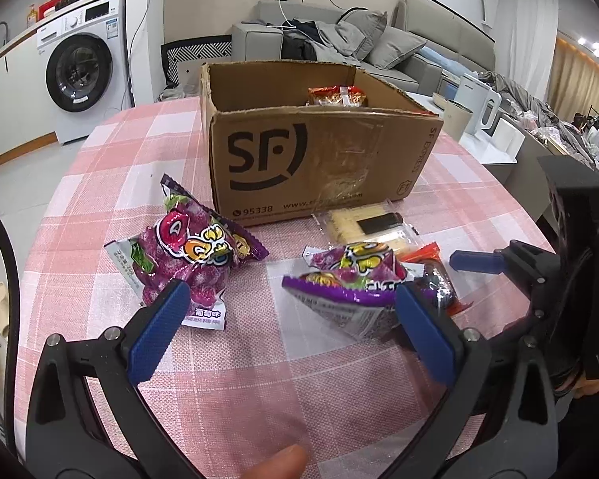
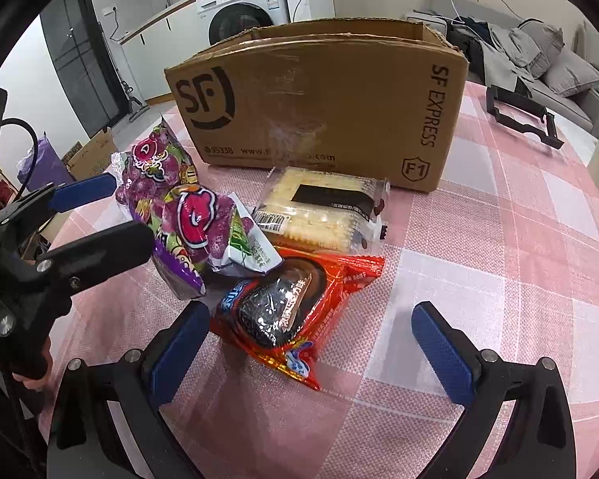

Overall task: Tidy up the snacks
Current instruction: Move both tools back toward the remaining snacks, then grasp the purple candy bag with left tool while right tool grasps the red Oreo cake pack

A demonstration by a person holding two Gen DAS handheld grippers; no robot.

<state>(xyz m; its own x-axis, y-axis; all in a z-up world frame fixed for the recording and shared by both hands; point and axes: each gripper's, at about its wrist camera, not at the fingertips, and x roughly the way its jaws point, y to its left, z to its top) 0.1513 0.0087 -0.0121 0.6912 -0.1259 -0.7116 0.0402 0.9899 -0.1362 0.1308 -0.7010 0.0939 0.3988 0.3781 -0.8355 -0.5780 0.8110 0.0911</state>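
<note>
An open cardboard SF box (image 1: 299, 151) stands on the pink checked table, with an orange snack pack (image 1: 337, 95) inside. Two purple grape candy bags (image 1: 187, 255) (image 1: 355, 283) lie in front of it. A clear cracker pack (image 1: 363, 225) lies against the box. A red chocolate cake pack (image 2: 291, 307) lies nearest in the right wrist view. My left gripper (image 1: 287, 327) is open, low over the table between the two purple bags. My right gripper (image 2: 311, 343) is open, with the red pack's near end between its fingers.
The box (image 2: 319, 107) fills the middle of the table. A black frame part (image 2: 522, 115) lies at the far right of the table. A washing machine (image 1: 84, 68) and a grey sofa (image 1: 379, 40) stand beyond the table edge.
</note>
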